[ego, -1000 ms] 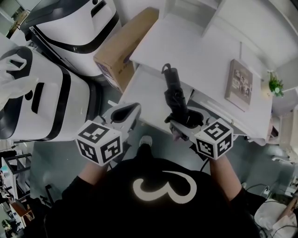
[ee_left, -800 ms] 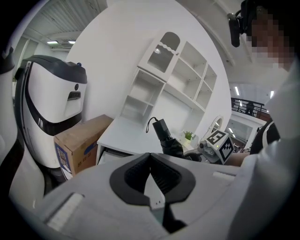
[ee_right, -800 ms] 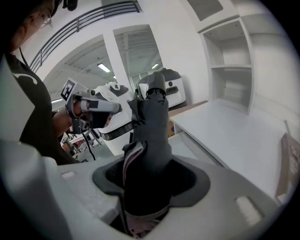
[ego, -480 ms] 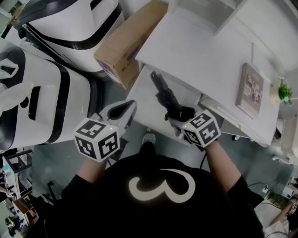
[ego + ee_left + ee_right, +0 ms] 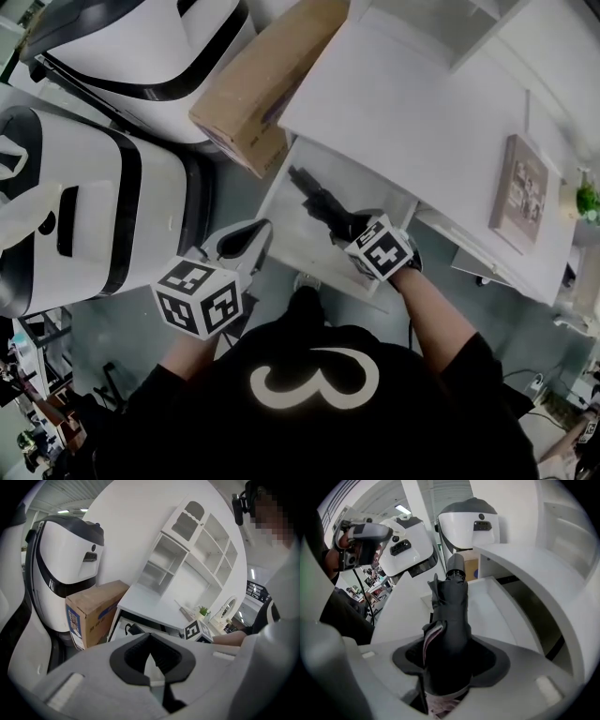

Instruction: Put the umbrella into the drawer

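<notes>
The right gripper (image 5: 344, 231) clamps the folded umbrella (image 5: 317, 197) at one end, angling it down into the open drawer (image 5: 292, 246). The left gripper (image 5: 246, 240) waits closed and empty.

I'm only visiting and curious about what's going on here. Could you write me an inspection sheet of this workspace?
Surface: white desk, its drawer pulled open.
Job's things: folded black umbrella, slanting over the drawer; whether it touches the drawer floor cannot be told.
Clutter: picture frame and small plant on the desk.
Claws: right claw shut on the umbrella; left claw shut, empty, short of the desk.
Cables: one black cable hanging near the person.
Surroundings: cardboard box beside the desk; big white machines on the grey floor.
</notes>
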`<move>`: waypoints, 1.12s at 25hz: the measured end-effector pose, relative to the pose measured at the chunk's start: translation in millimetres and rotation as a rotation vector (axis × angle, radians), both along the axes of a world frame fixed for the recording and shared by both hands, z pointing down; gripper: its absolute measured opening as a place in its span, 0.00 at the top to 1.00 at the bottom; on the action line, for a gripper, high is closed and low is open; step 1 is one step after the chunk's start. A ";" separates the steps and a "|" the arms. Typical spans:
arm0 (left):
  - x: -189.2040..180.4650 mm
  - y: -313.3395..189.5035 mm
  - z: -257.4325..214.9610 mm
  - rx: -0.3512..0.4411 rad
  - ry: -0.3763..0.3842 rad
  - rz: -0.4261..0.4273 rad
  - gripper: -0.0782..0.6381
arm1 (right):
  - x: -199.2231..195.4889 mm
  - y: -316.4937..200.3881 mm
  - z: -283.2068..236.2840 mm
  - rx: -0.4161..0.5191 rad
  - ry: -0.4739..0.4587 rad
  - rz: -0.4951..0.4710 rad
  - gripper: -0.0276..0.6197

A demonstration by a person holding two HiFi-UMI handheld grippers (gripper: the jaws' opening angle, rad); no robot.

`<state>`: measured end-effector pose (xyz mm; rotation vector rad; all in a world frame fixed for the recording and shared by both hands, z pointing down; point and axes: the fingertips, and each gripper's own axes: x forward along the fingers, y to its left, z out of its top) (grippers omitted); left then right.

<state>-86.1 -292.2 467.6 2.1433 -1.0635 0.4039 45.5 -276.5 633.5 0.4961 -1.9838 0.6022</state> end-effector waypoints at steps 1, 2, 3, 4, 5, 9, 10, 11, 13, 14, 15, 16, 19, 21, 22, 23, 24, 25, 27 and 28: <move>-2.2 -0.7 3.2 -0.007 -0.004 -0.005 0.88 | -0.7 -1.3 8.6 -0.013 0.016 -0.007 0.59; -4.3 -1.3 6.4 -0.013 -0.007 -0.010 0.88 | -1.3 -2.9 16.9 -0.023 0.031 -0.015 0.59; -5.9 -1.6 9.2 -0.020 -0.010 -0.014 0.88 | -1.8 -4.5 24.8 -0.031 0.045 -0.023 0.59; -7.4 -1.8 11.7 -0.025 -0.012 -0.016 0.88 | -1.9 -5.8 32.3 -0.039 0.058 -0.028 0.59; -8.9 -1.8 13.8 -0.029 -0.014 -0.018 0.88 | -1.4 -6.3 39.8 -0.051 0.070 -0.028 0.59; -14.9 -2.4 20.6 -0.045 -0.024 -0.025 0.88 | -0.6 -2.7 67.4 -0.125 0.103 -0.014 0.59; -16.3 -3.0 22.7 -0.048 -0.026 -0.028 0.88 | -0.8 -4.3 73.1 -0.129 0.114 -0.017 0.59; -17.7 -3.7 25.2 -0.052 -0.029 -0.030 0.88 | -1.6 -8.2 77.9 -0.121 0.125 -0.026 0.59; -20.7 -5.2 30.7 -0.061 -0.033 -0.033 0.88 | -4.9 -17.6 86.6 -0.093 0.142 -0.047 0.59; -22.3 -5.9 33.2 -0.067 -0.034 -0.035 0.88 | -5.5 -18.9 91.6 -0.093 0.151 -0.052 0.59; -23.9 -6.4 35.3 -0.072 -0.033 -0.038 0.88 | -5.6 -18.5 96.8 -0.100 0.160 -0.054 0.59; -25.1 -6.7 37.3 -0.077 -0.031 -0.042 0.88 | -5.5 -17.8 101.7 -0.108 0.167 -0.053 0.59; -27.1 -8.2 42.5 -0.087 -0.028 -0.047 0.88 | -2.7 -17.5 115.2 -0.111 0.186 -0.044 0.59; -28.7 -9.3 45.4 -0.089 -0.030 -0.047 0.88 | -0.9 -18.0 121.6 -0.100 0.195 -0.038 0.59; -29.9 -9.8 46.5 -0.089 -0.031 -0.047 0.88 | -0.8 -18.6 123.5 -0.091 0.196 -0.036 0.59; -31.4 -10.2 47.3 -0.089 -0.030 -0.049 0.88 | -0.9 -19.5 124.7 -0.083 0.196 -0.032 0.58; -33.1 -10.6 47.9 -0.089 -0.031 -0.052 0.88 | -1.2 -20.6 125.5 -0.076 0.197 -0.028 0.57; -34.8 -10.9 48.5 -0.088 -0.032 -0.055 0.88 | -1.1 -21.4 126.2 -0.072 0.201 -0.022 0.56; -37.0 -11.3 49.4 -0.088 -0.032 -0.058 0.88 | 1.9 -19.4 127.7 -0.085 0.218 -0.001 0.54; -37.1 -11.4 49.2 -0.089 -0.029 -0.058 0.88 | 3.3 -18.3 127.3 -0.093 0.221 0.011 0.52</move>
